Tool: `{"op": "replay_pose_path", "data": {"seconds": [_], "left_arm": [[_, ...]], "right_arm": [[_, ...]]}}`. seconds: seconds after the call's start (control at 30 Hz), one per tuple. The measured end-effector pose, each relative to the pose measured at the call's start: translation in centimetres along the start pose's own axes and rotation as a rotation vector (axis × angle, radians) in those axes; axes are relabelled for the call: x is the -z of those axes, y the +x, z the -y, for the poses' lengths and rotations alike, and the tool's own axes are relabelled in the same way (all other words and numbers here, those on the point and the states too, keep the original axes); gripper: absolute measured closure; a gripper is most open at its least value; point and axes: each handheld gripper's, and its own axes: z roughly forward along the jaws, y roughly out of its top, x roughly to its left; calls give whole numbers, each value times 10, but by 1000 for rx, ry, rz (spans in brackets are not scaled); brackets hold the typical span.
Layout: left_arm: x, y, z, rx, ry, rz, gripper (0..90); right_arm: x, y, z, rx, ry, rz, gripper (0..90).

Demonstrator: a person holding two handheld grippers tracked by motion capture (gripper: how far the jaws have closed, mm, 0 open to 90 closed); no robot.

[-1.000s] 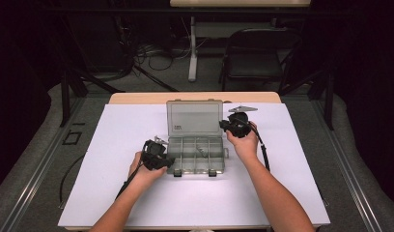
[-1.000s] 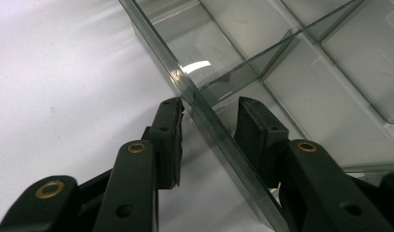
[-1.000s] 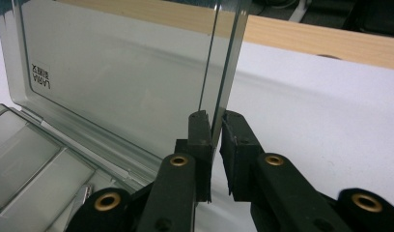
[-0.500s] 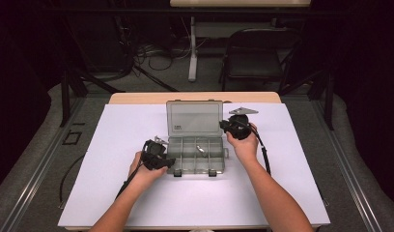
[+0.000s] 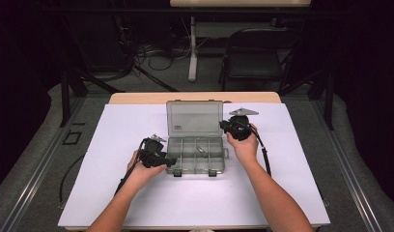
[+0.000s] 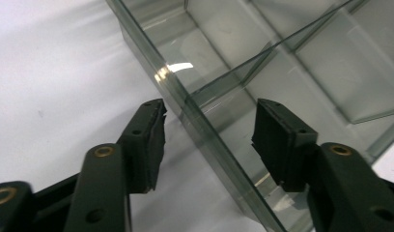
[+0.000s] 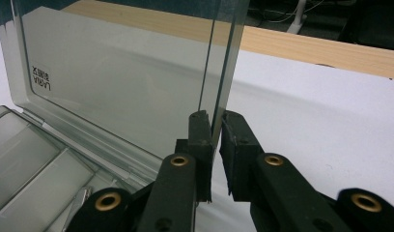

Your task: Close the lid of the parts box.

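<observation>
A: How many things does the white table cover point(image 5: 113, 193) carry?

B: One clear plastic organiser box point(image 5: 197, 154), near the far edge at the middle, and two grippers, one in each of the person's hands. The box's lid point(image 5: 194, 118) stands upright along the box's far side. One small metal part point(image 5: 200, 149) lies in a compartment of the tray (too small to name).

A: And the left gripper point(image 6: 207, 133)?

B: Its jaws are spread wide. In the left gripper view they straddle the box's left wall point(image 6: 204, 130), one jaw outside over the white cover, the other inside over a compartment. Neither pad visibly touches the wall. In the high view that gripper point(image 5: 170, 162) sits at the box's near left corner.

A: The right gripper point(image 7: 215, 130)?

B: Its jaws are nearly together, pinching the lid's right edge point(image 7: 219, 72) between the two pads. The plastic runs straight up from the gap. In the high view it point(image 5: 229, 126) is at the lid's right edge, toward the far edge of the cover.

A: Any label?

B: One small printed mark point(image 7: 42, 78) in a corner of the lid.
</observation>
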Motion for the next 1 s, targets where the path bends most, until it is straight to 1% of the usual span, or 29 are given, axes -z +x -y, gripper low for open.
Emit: {"op": "replay_pose_path", "data": {"seconds": [0.07,0.13,0.2,0.23,0.3,0.33,0.4,0.43,0.5,0.53,0.57,0.63,0.67,0.77,0.83,0.87,0.9,0.93,0.97,1.0], "left_arm": [[3,0,-1,2,-14,7,395],[6,1,-2,1,-37,6,362],[8,3,-3,-9,-49,5,332],[9,4,-3,-18,-72,-1,332],[12,5,-5,-28,-98,-2,317],[14,6,-6,-24,-108,3,312],[18,9,-8,-14,-148,3,309],[20,10,-10,-13,-150,9,309],[23,12,-12,-10,-162,3,310],[24,13,-14,-14,-194,0,310],[24,13,-14,-14,-194,0,308],[24,15,-16,-2,-204,-1,297],[23,16,-17,-5,-204,-13,278],[22,18,-20,-20,-233,-40,257],[22,20,-22,-8,-242,-36,215],[23,21,-24,-13,-243,-39,193],[24,22,-25,-15,-236,-36,146],[25,23,-27,-17,-236,-33,146],[26,23,-29,-10,-243,-24,146],[30,25,-34,9,-255,-12,139]], "right_arm": [[0,0,0,2,-2,1,834],[0,0,0,0,-4,3,835],[0,0,1,-5,-4,2,835],[0,0,1,-5,-4,2,835],[0,-1,2,-12,-9,-1,836],[-1,-1,2,-13,-10,0,836],[0,-1,2,-12,-11,0,836],[0,-1,2,-8,-13,-2,836],[0,-1,2,-6,-13,-4,836],[0,-1,2,-6,-14,-5,836],[0,-1,2,-6,-14,-5,836],[0,-1,2,-6,-17,-5,836],[0,-1,2,-7,-19,-5,837],[-1,0,2,-8,-26,-4,838],[-1,0,3,-8,-28,-1,838],[-1,0,3,-9,-29,-2,838],[-1,0,3,-7,-29,-2,838],[-1,0,3,-7,-29,-2,838],[-1,0,3,-8,-30,-3,838],[-1,0,3,-10,-30,-3,839]]}}
